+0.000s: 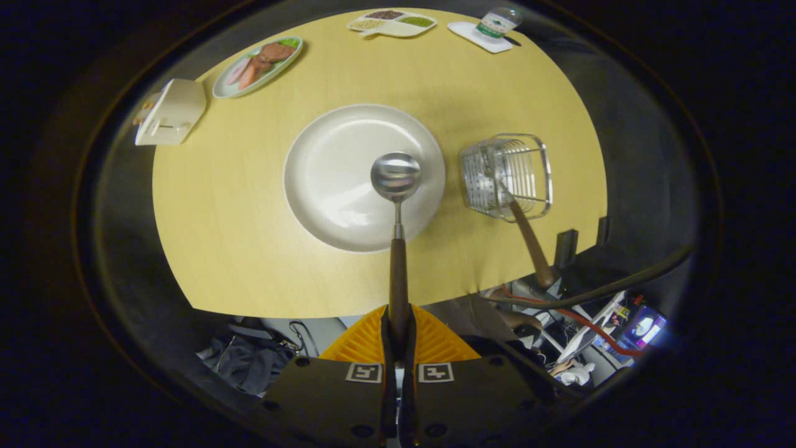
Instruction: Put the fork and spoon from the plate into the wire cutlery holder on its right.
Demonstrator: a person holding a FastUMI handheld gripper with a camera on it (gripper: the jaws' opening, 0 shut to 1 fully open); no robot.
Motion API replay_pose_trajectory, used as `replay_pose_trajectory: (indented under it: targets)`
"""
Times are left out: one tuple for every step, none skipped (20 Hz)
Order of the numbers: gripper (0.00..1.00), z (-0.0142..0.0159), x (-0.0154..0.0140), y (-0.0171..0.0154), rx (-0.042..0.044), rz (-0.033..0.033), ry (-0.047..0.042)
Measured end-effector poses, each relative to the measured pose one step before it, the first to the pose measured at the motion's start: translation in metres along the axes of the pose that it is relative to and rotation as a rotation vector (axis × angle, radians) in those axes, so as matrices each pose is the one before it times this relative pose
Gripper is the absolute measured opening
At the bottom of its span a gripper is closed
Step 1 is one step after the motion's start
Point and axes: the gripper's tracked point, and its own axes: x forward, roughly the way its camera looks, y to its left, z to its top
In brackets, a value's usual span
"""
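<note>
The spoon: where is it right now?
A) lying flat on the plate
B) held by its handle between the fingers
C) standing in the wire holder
B: the spoon is clamped by its handle between the fingers, bowl over the plate.

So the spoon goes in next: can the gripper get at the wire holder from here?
Probably yes. The gripper, shut on the spoon, hangs over the plate; the holder stands open-topped right of it, though the fork's handle leans out.

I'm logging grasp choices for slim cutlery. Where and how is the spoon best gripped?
By its dark wooden handle, near the tail end, from behind along its length, as the gripper holds the steel-bowled spoon now: both fingers clamp the narrow handle, leaving the bowl free over the round white plate.
</note>
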Motion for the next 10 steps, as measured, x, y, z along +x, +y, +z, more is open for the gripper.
replay_pose_trajectory:
  targets:
    - [0.08,-0.00076,-0.00452,-0.01037,0.01167,-0.00404,-0.00052]
    - [0.07,0.00099,-0.00353,-0.00872,0.0166,-0.00426,0.00303]
    - [0.08,0.00123,-0.00262,-0.00714,0.00862,-0.00223,0.00335]
    - [0.08,0.00169,-0.0016,-0.00805,0.01145,-0.00048,0.00618]
    - [0.07,0.00048,-0.00049,-0.00678,0.01474,0.00184,0.0051]
    - [0.07,0.0012,-0.00017,-0.00569,0.0183,0.00451,0.0075]
    - [0.07,0.00098,0.00051,-0.00692,0.01518,0.00221,0.00924]
    - [0.07,0.00194,0.00262,-0.00565,0.01065,-0.00186,0.01018]
    - [0.07,0.00206,0.002,-0.00583,0.01013,-0.00405,0.01045]
    - [0.07,0.00212,0.00207,-0.00552,0.01249,0.00002,0.01037]
